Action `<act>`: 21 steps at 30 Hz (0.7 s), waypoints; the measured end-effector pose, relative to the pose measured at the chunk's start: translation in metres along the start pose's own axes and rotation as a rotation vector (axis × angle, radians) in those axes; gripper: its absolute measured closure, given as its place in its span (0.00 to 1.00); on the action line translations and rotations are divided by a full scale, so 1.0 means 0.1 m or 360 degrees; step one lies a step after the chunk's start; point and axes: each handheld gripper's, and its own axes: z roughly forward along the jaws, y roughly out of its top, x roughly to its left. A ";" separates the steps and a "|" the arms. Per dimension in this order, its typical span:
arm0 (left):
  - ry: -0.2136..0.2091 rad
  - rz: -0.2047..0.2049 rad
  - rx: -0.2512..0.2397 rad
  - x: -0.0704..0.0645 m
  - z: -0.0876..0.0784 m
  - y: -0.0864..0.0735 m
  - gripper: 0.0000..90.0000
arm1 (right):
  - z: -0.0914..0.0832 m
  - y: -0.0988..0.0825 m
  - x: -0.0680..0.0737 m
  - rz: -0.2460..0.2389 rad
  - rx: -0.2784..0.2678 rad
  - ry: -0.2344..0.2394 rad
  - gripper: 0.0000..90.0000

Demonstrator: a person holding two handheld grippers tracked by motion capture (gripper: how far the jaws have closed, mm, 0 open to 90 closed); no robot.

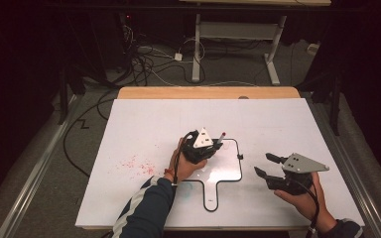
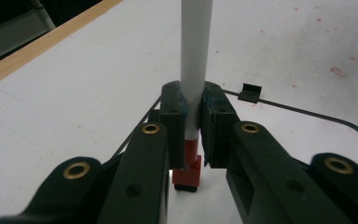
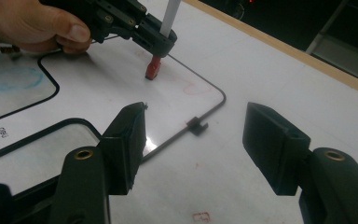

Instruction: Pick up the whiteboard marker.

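A white marker (image 2: 195, 56) with a red lower end (image 2: 188, 170) stands upright in my left gripper (image 2: 193, 121), whose pads are shut on its barrel. In the high view the left gripper (image 1: 213, 148) and the marker (image 1: 220, 138) are over the top right corner of a small black-rimmed whiteboard (image 1: 240, 163). The red end (image 3: 153, 69) points down at the board's surface, at or just above it. My right gripper (image 1: 264, 164) hovers to the right of the board. Its jaws are wide apart, and nothing is between them (image 3: 196, 144).
The board lies on a large white sheet covering the wooden table (image 1: 208, 92). A small black clip (image 3: 196, 125) sits on the board's right rim. A faint blue scribble (image 3: 17, 78) marks the board. Red specks (image 1: 136, 166) dot the sheet at the left. Cables (image 1: 144, 59) lie on the floor beyond.
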 end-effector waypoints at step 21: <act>0.0191 -0.0230 -0.0103 0.53 -0.53 -0.51 0.88 | 0.00 0.00 0.06 -0.0083 0.0010 -0.0088 0.41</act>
